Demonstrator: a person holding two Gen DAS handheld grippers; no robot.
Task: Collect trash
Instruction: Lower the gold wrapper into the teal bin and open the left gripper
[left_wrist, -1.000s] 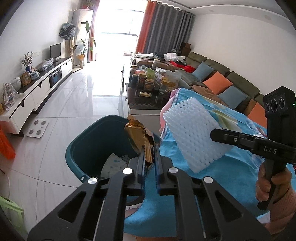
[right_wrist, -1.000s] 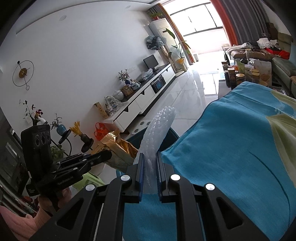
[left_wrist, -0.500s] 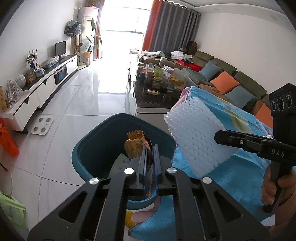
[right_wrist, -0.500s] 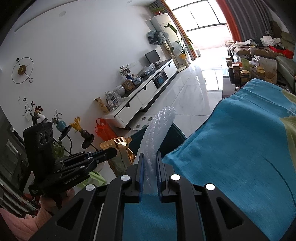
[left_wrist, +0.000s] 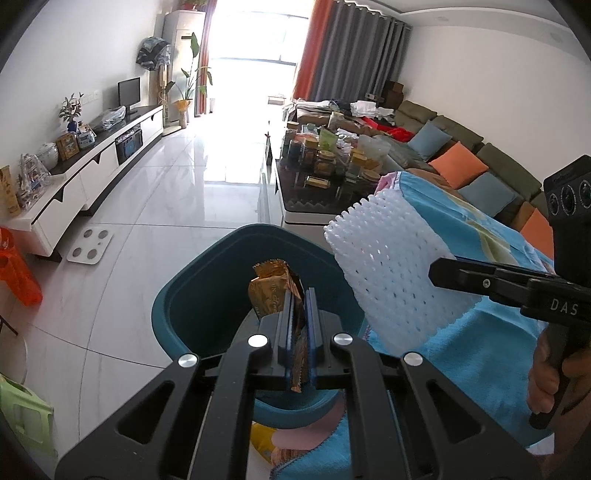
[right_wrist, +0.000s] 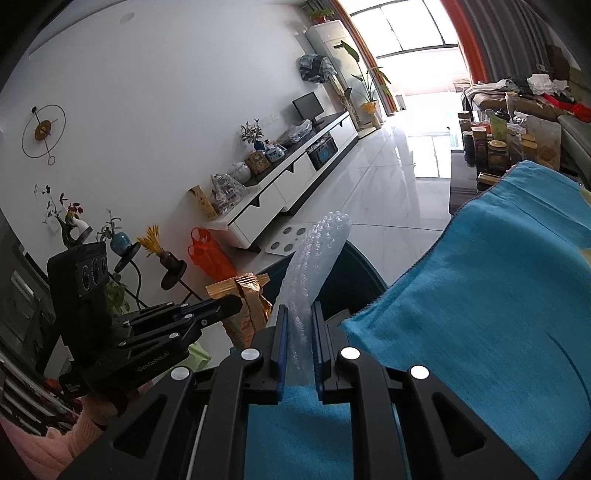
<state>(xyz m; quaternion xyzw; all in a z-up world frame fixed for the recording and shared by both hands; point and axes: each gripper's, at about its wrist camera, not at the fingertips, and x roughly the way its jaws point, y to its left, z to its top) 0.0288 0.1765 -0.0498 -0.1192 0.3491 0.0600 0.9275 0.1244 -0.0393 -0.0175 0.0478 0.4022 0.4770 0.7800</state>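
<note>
- The gold wrapper (left_wrist: 269, 291) is clamped in our left gripper (left_wrist: 298, 317), right above the teal bin (left_wrist: 184, 314), so it can fall inside.
- The white foam net (left_wrist: 391, 273) is pinched in our right gripper (right_wrist: 298, 332), beside the bin, over the blue cloth (right_wrist: 498, 314), waiting for its turn.

You have two grippers in view, the left gripper (left_wrist: 299, 295) and the right gripper (right_wrist: 298, 314). You're holding two pieces of trash, one gold wrapper (left_wrist: 271, 291) and one white foam net (left_wrist: 388, 273), above one teal bin (left_wrist: 192, 314). Beside it you see one blue cloth (right_wrist: 480, 314) and, on the floor, one white scale (left_wrist: 89, 245).
</note>
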